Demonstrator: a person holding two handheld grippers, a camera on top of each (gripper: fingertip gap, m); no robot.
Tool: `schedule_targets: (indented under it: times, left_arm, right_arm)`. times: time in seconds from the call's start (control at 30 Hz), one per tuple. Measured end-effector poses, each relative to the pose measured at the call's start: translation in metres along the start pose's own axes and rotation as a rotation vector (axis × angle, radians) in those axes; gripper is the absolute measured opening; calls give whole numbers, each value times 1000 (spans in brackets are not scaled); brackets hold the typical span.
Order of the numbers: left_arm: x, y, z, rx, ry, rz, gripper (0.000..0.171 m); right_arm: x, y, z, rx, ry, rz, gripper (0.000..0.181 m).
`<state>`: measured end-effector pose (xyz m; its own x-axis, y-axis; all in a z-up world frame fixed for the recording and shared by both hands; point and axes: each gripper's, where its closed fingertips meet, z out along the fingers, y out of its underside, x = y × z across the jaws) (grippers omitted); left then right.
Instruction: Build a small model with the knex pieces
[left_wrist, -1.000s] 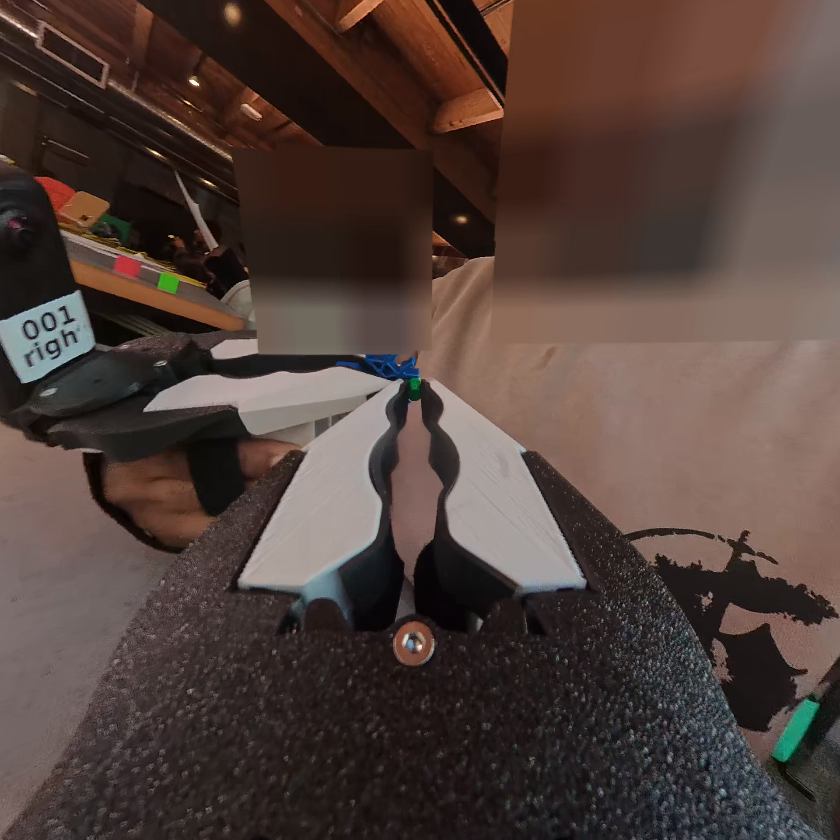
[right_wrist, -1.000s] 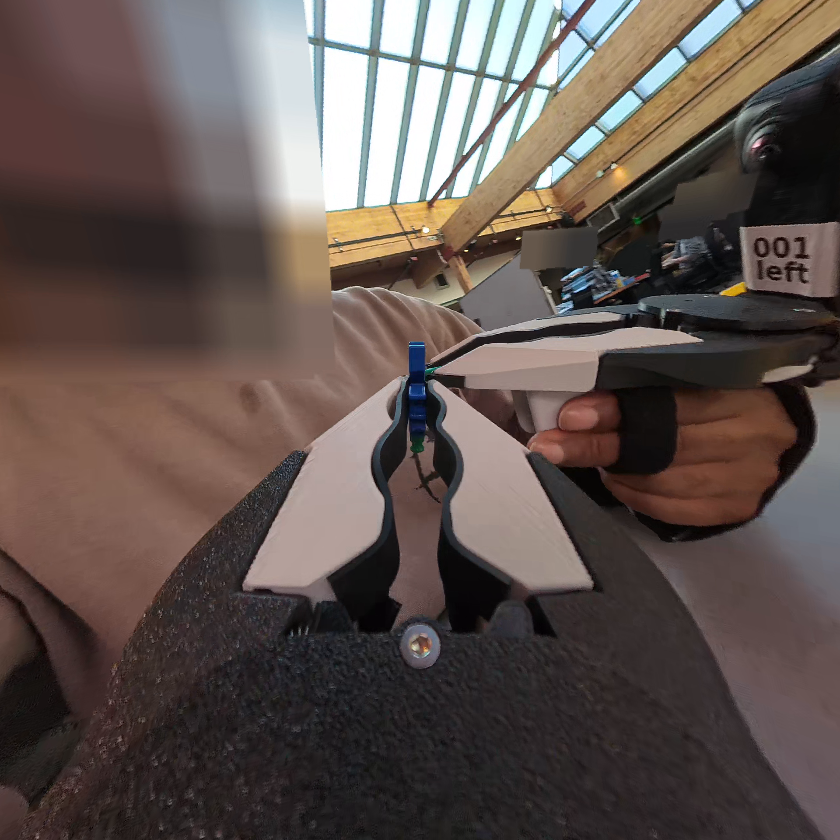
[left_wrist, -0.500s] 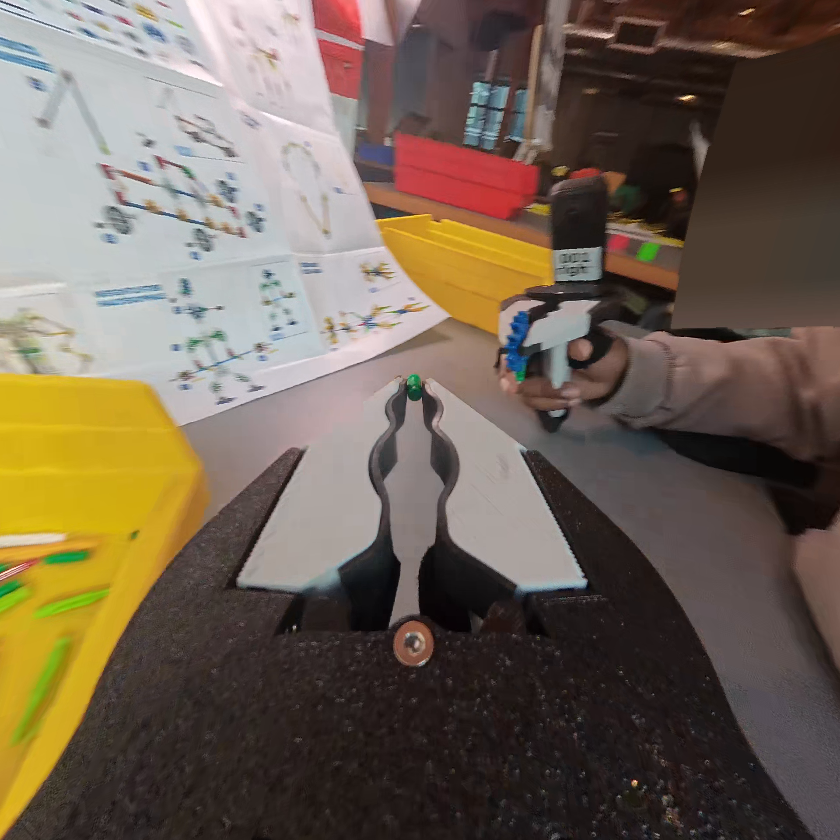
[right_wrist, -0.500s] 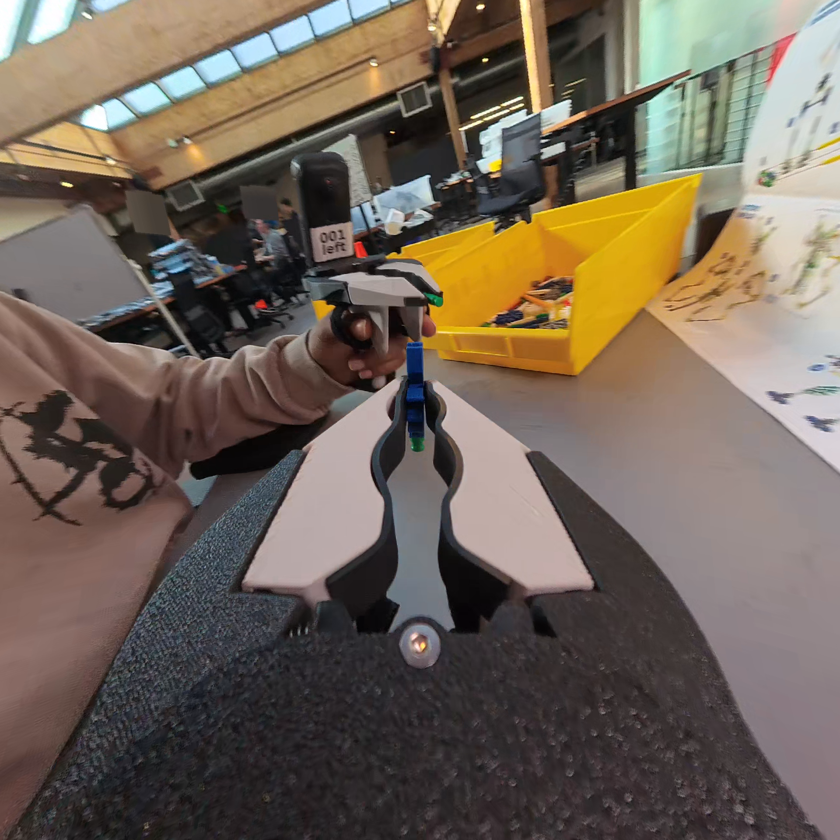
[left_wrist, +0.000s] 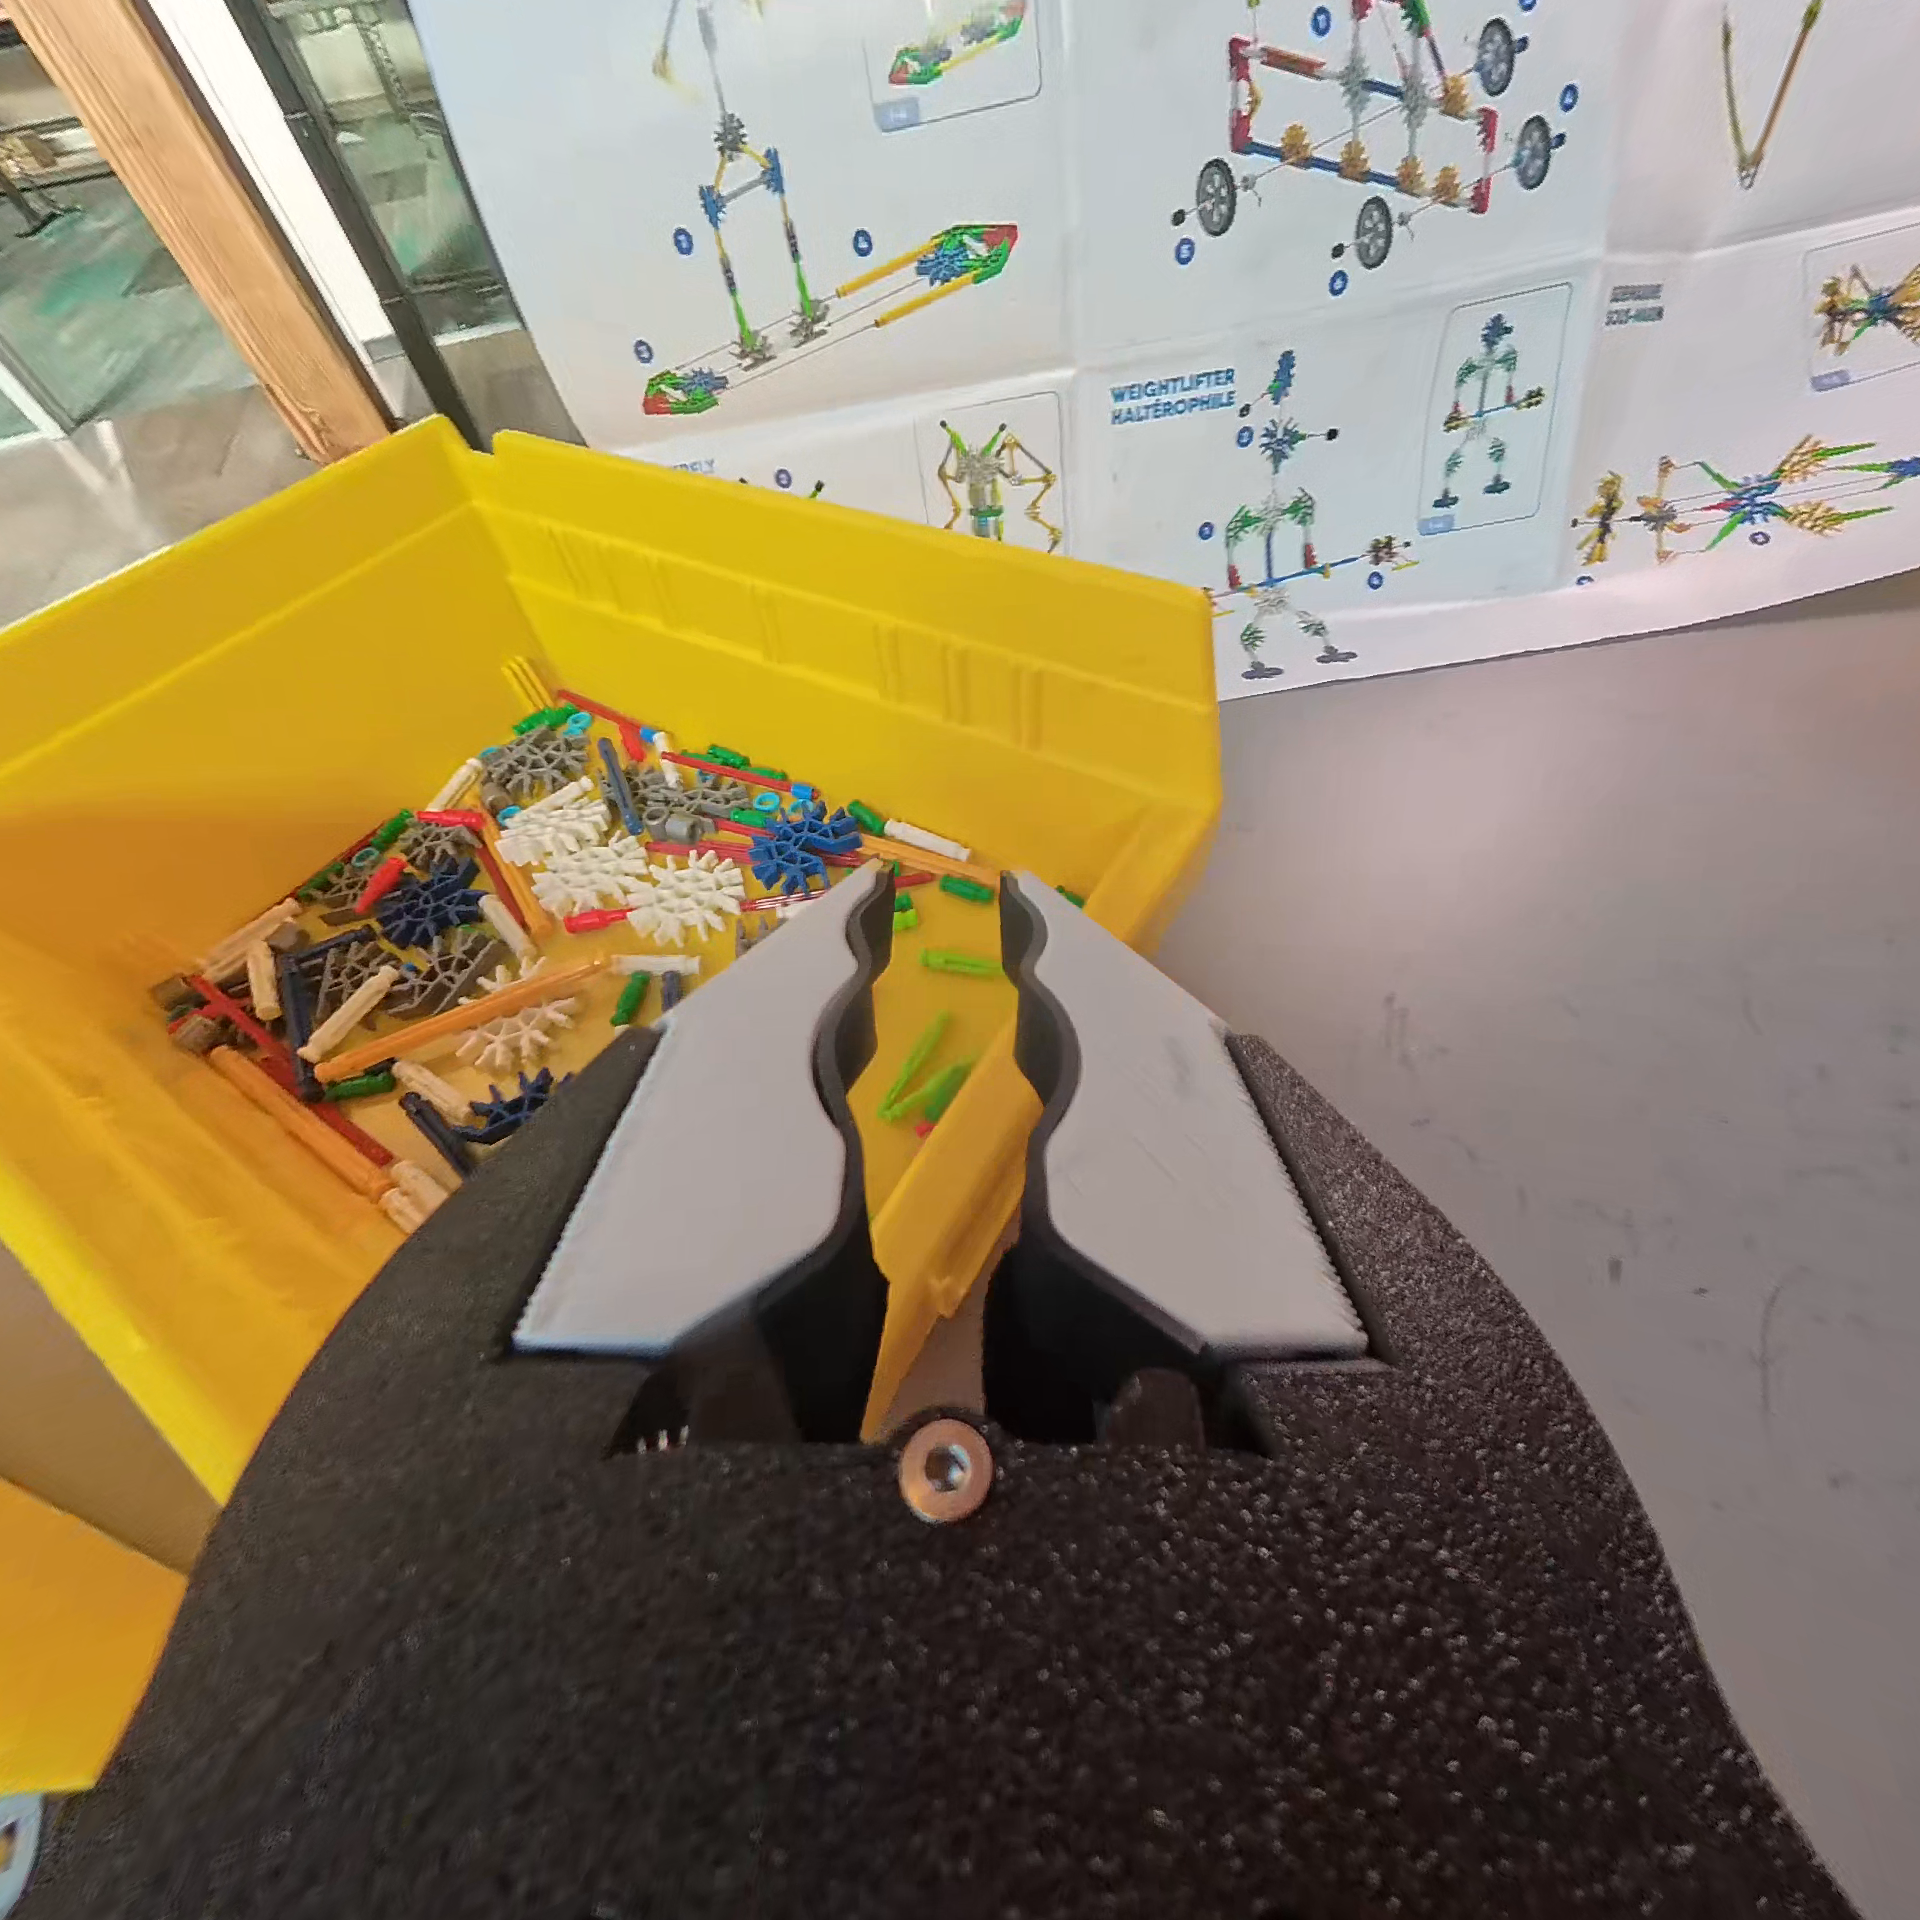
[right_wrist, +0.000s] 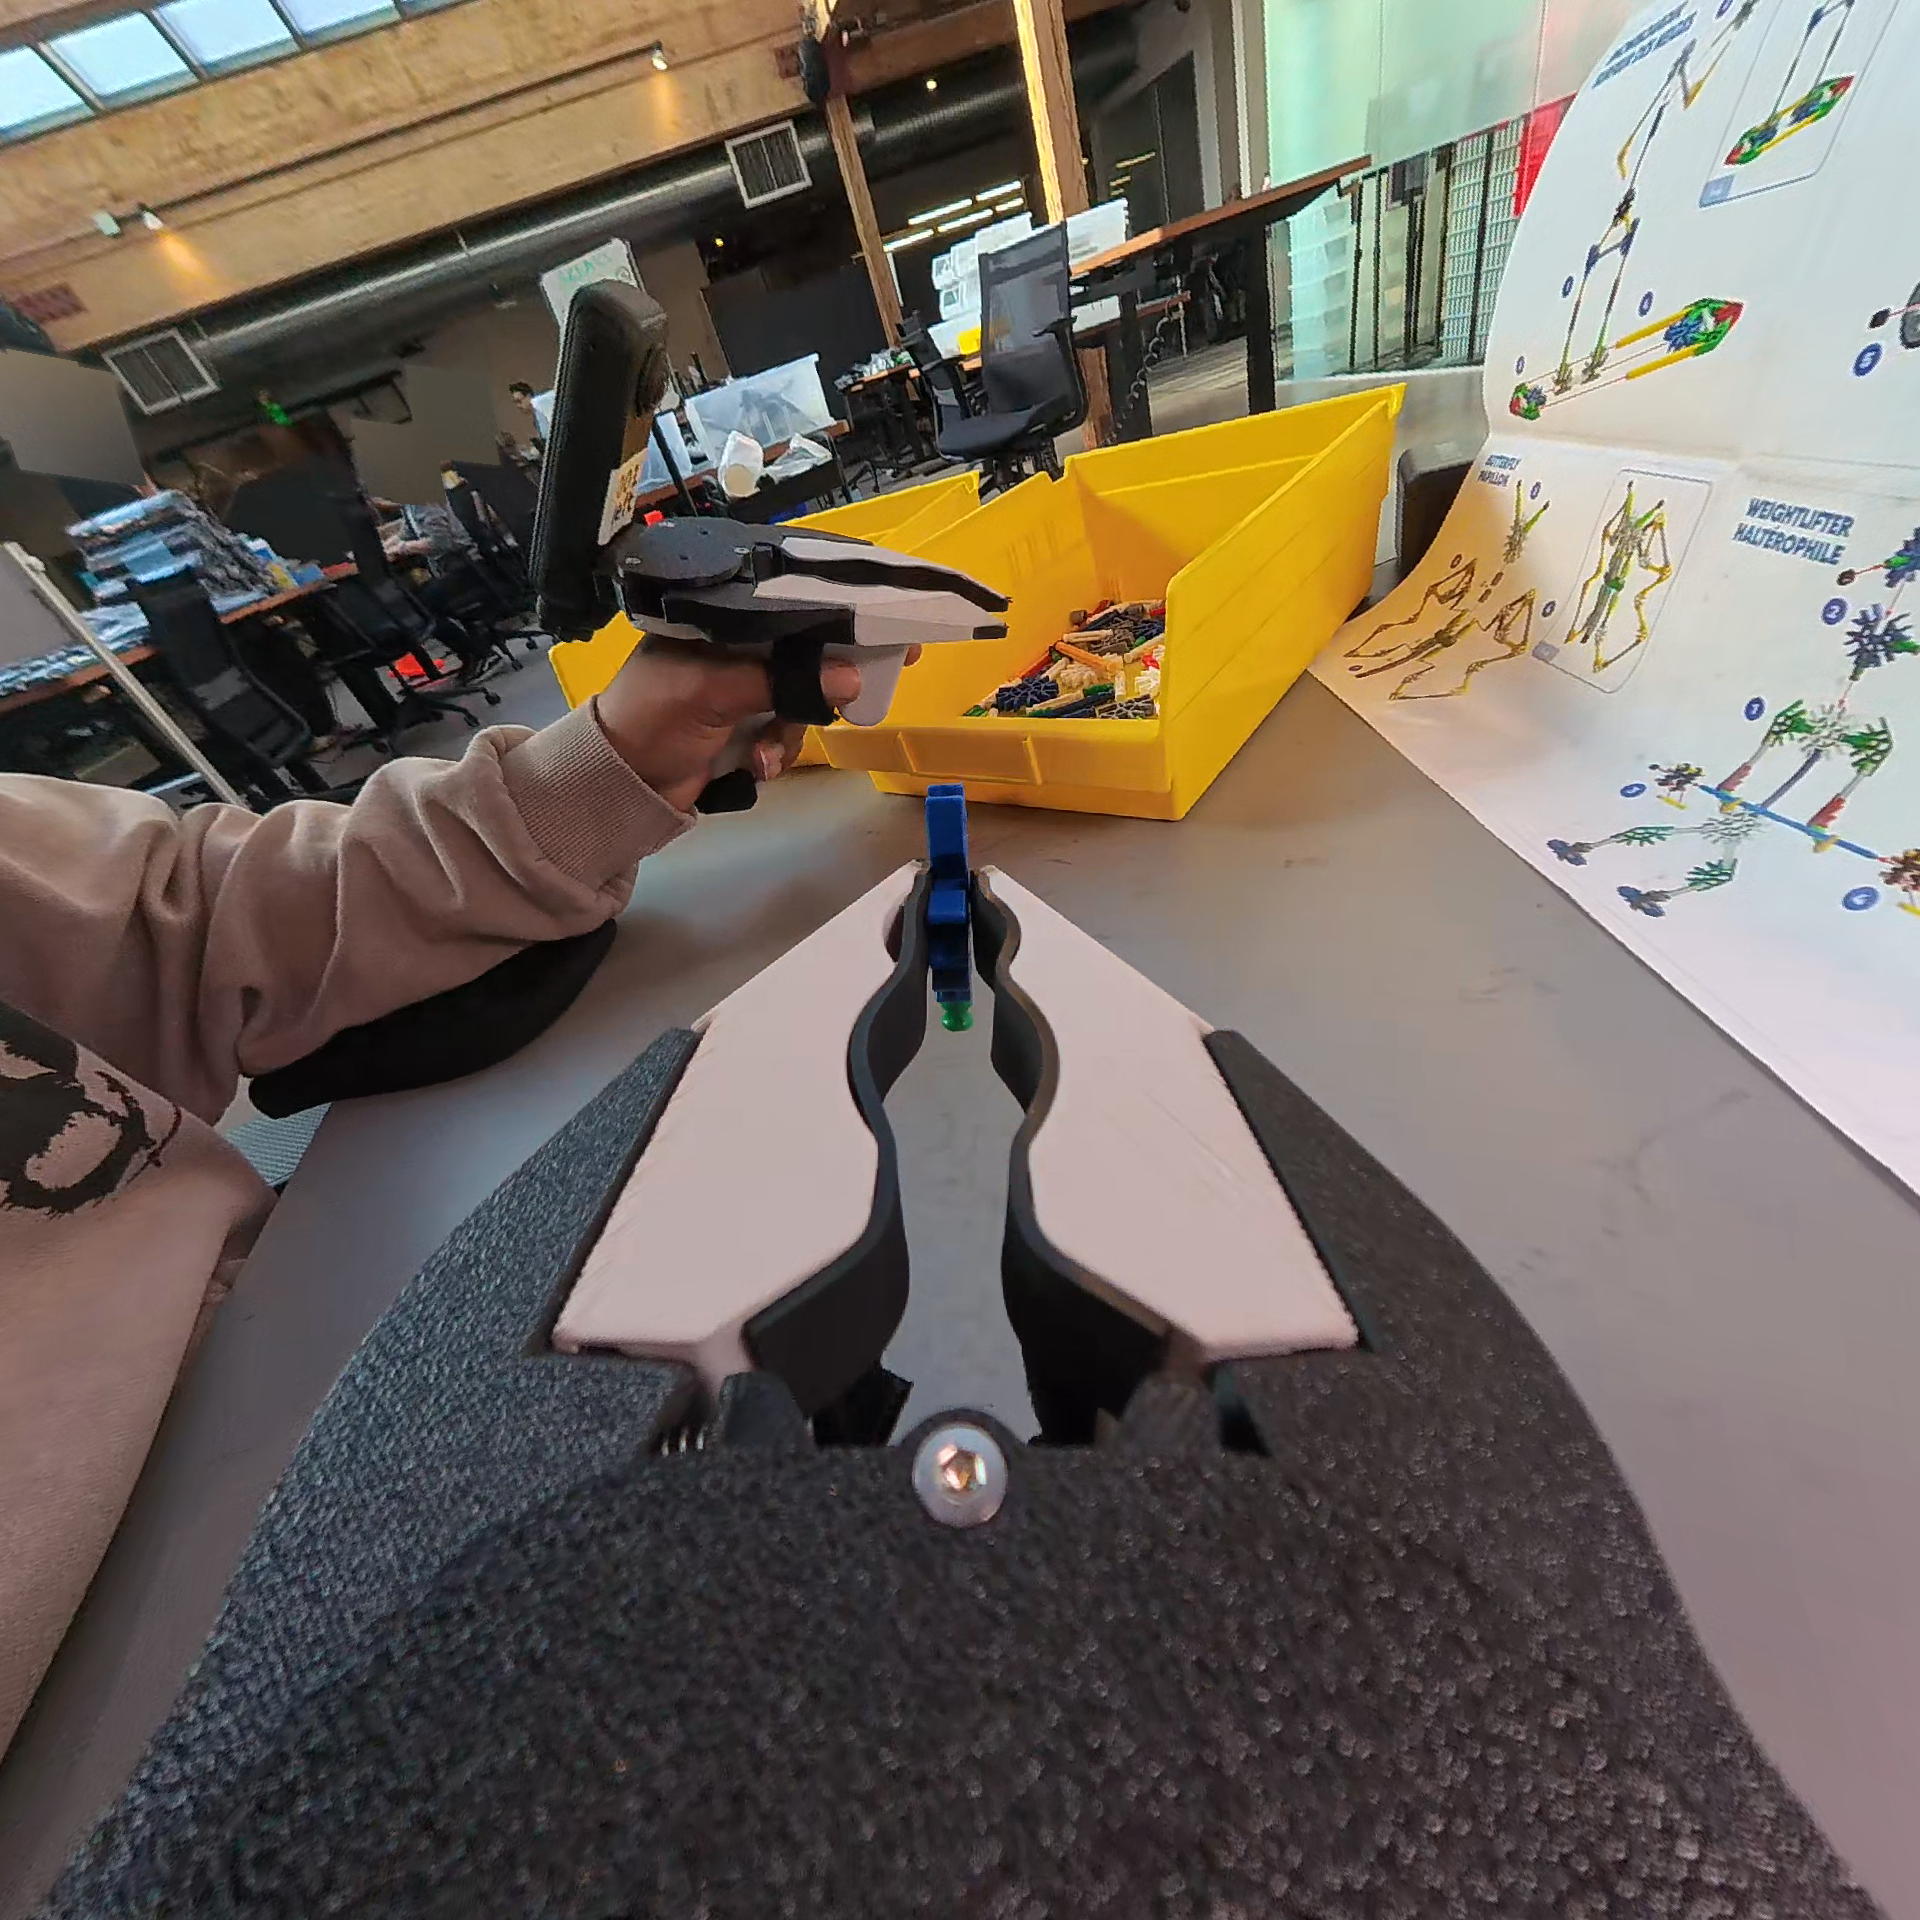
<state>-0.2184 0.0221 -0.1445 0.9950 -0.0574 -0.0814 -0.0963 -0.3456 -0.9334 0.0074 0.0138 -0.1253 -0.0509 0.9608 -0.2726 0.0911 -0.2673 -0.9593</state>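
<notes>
Half a second ago my left gripper (left_wrist: 943, 902) pinched a small green piece over the bare table; now its fingers are spread with nothing between them, and it has swung over the near right corner of the yellow bin (left_wrist: 727, 623). Looking along those fingers I see the bin floor strewn with loose construction pieces (left_wrist: 582, 894): white, blue and grey snowflake-shaped connectors, orange and red rods, short green rods (left_wrist: 920, 1075) lying right under the gap. In the right wrist view the same left gripper (right_wrist: 992, 615) hangs in the air at the near edge of that bin (right_wrist: 1174, 748), held by a hand (right_wrist: 717, 707) coming out of a beige sleeve (right_wrist: 343, 883).

My right gripper (right_wrist: 948, 883) stays pressed together on a blue connector (right_wrist: 945, 894), which stands upright on edge between the tips, its top sticking above them. A short green rod end (right_wrist: 954, 1018) pokes out of the connector's lower side, toward the camera. This gripper sits above the grey table (right_wrist: 1455, 1039), well apart from the bin. A large white instruction sheet (right_wrist: 1714, 644) with coloured model drawings curves up from the table on the right, behind the bin.
</notes>
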Motion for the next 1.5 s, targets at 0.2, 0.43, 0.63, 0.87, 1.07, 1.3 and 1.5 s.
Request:
schedule_targets:
  times: [0.2, 0.43, 0.63, 0.87, 1.07, 1.3, 1.5]
  left_arm:
    - [127, -19, -23, 100, 675, -129, 22]
    - [223, -11, -45, 14, 1075, -293, 22]
    - [229, -24, -49, 52, 1128, -451, 10]
    - [216, -33, -58, 101, 1142, -414, 5]
    - [209, -37, -69, 129, 1173, -386, 5]
    - [201, -44, -68, 180, 1143, -420, 5]
    - [198, -46, -65, 208, 1143, -476, 4]
  right_arm:
    - [-12, 2, 5, 2, -66, 37, 4]
    - [-32, -2, 12, 87, -226, 241, 4]
    - [-42, -5, 23, 153, -277, 342, 3]
    - [-42, -14, 17, 186, -293, 319, 3]
    - [-55, 2, 15, 37, -322, 154, 4]
    - [-53, -1, 15, 74, -309, 193, 8]
    - [-54, -1, 24, 99, -277, 202, 12]
